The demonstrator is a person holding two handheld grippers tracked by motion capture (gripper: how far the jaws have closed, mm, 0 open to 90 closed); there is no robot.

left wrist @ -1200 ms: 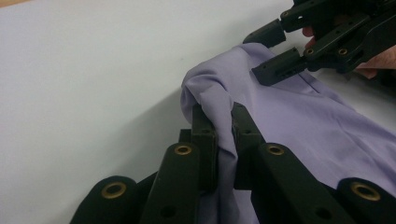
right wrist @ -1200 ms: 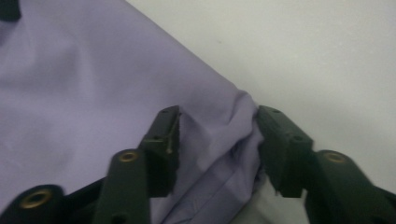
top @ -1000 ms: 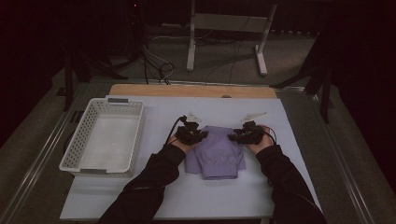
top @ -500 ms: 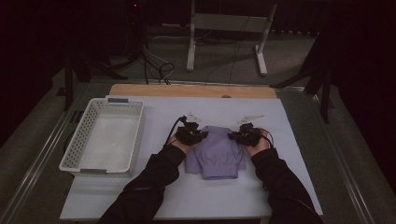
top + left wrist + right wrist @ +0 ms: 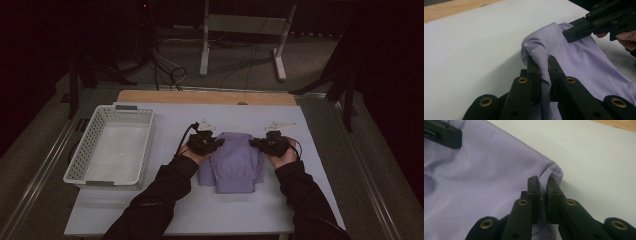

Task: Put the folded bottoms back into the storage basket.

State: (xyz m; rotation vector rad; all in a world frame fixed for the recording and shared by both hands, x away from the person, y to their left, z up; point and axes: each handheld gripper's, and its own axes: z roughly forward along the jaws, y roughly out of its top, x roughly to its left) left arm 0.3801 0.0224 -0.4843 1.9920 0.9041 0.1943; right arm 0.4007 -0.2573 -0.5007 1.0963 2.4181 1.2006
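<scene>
Pinching the far left corner of the lavender garment (image 5: 579, 67) between the jaws of the left gripper (image 5: 541, 66), closed tight on a bunched ridge of cloth rising above the tips. Clamping the opposite far corner with the right gripper (image 5: 542, 187), its jaws drawn together on a thin fold at the cloth's edge. Lying partly folded near the middle of the white table top (image 5: 310, 200), between the two hands, with its near part flat on the board.

Drawing inward over the last second, with the right gripper (image 5: 270, 144) now sitting closer to the cloth than a second ago, and the left gripper (image 5: 204, 142) staying almost where it was. Suggesting, as a judgement, a fold in progress: far edge gathered and ready for lifting and carrying toward the near hem, not yet laid over.

Standing well apart to the left, a white basket (image 5: 89, 150), open and holding nothing visible. Running along the far side of the board, a wooden strip (image 5: 205, 97). Crowding the work, nothing on the board near the cloth. Risking, possibly, a slip from the right jaws, gripping only a thin edge.
</scene>
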